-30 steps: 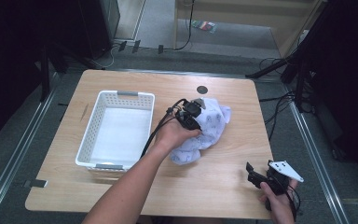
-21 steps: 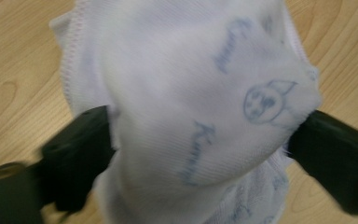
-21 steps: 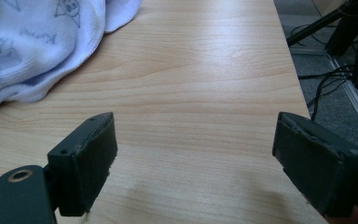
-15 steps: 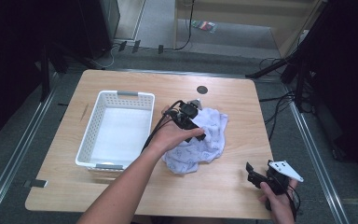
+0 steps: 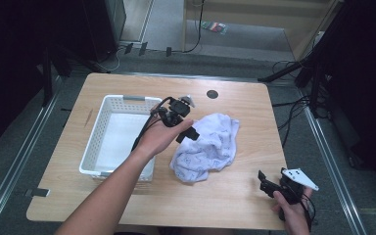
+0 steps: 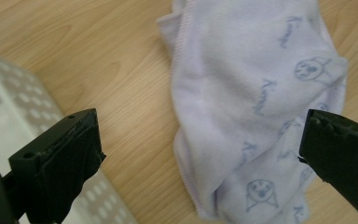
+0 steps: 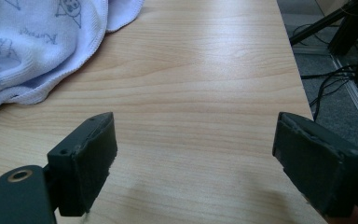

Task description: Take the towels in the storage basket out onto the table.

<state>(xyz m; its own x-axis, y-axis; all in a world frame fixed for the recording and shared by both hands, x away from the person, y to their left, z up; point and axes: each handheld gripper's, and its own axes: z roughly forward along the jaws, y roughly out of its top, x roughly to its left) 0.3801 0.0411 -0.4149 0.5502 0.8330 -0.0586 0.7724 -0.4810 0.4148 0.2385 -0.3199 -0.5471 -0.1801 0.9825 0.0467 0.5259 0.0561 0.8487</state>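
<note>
My left gripper (image 5: pixel 185 128) hangs jaws wide apart and empty over the left edge of the towel (image 5: pixel 207 147), which lies crumpled mid-table just right of the basket (image 5: pixel 98 128); bare wood shows between towel edge and basket wall. My right gripper (image 5: pixel 269 185) sits at the near right corner of the table (image 5: pixel 254 107), jaws also spread with nothing between them, open wood ahead, the table's right edge close by.

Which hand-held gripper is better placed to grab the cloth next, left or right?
Left, most likely. The left hand-held gripper is open right over the pale cloth, beside the white basket. The right hand-held gripper is open too, but sits near the table's front edge, apart from the cloth.
</note>
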